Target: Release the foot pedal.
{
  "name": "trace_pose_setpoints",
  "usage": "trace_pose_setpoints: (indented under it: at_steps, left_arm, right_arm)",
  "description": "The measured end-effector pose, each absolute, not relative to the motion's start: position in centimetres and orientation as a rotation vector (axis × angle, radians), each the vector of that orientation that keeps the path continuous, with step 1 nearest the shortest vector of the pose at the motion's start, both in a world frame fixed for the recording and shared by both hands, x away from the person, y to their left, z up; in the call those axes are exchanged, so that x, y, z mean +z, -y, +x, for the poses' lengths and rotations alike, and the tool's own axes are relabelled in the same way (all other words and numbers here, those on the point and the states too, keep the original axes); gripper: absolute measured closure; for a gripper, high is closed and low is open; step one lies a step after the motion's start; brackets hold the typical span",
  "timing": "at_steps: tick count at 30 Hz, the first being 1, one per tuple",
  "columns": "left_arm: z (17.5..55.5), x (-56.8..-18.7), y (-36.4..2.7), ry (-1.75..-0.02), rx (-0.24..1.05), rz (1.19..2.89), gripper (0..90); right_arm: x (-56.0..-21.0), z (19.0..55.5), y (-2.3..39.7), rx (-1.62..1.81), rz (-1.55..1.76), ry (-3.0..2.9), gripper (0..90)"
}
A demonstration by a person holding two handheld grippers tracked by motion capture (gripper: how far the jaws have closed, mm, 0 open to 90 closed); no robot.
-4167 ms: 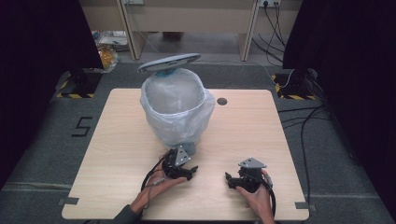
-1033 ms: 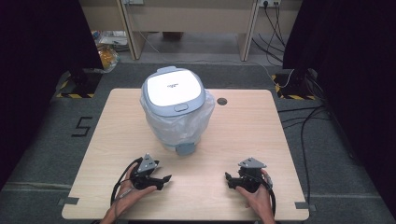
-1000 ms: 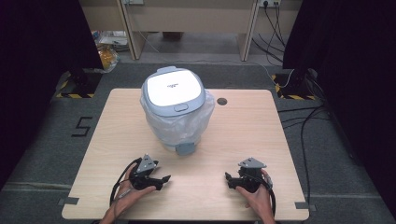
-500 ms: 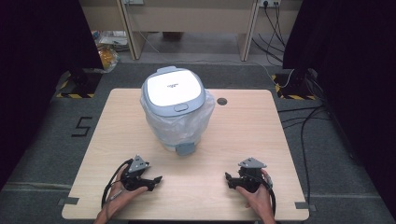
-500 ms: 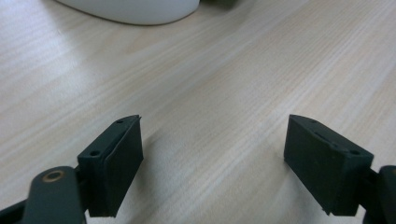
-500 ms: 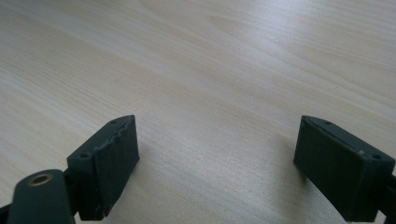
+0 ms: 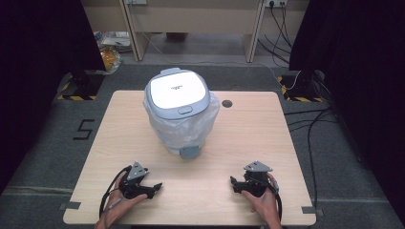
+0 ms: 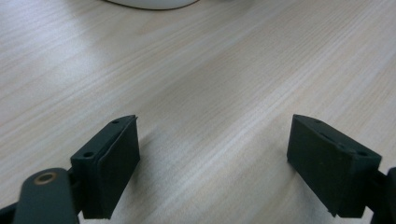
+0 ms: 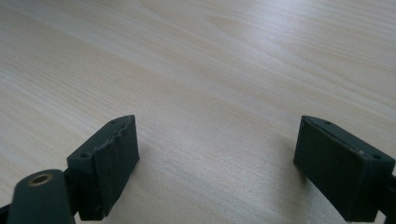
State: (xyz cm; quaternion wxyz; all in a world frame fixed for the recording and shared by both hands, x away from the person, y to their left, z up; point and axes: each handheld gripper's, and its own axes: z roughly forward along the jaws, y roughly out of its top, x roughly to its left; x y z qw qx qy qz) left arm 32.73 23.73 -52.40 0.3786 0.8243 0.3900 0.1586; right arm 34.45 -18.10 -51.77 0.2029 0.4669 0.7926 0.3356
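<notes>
While both grippers were rested low on the bench (image 7: 267,124), jaws wide apart and empty, the lidded bin (image 7: 179,112) was stood upright at 12 o'clock, its latch faced toward 6 o'clock, between left gripper (image 7: 154,188) and right gripper (image 7: 234,183).

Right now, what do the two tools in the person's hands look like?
Both are black. The left tool and the right tool each carry a grey three-cornered plate on top and trail a black cable. Up close, each has two chunky black jaws with small screw holes. No sleeves show.

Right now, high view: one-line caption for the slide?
Lidded bin with plastic liner at table centre; left gripper and right gripper rest open near the front edge, holding nothing.
</notes>
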Motion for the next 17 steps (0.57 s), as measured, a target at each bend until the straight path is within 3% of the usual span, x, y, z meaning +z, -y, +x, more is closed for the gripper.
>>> trace_pose_setpoints:
  at_steps: [17]
  left_arm:
    - [32.48,-52.44,-23.69,-1.005,0.41,2.098,16.4]
  right_arm:
    - [-51.77,34.44,18.1,0.936,1.302,-2.212,13.9]
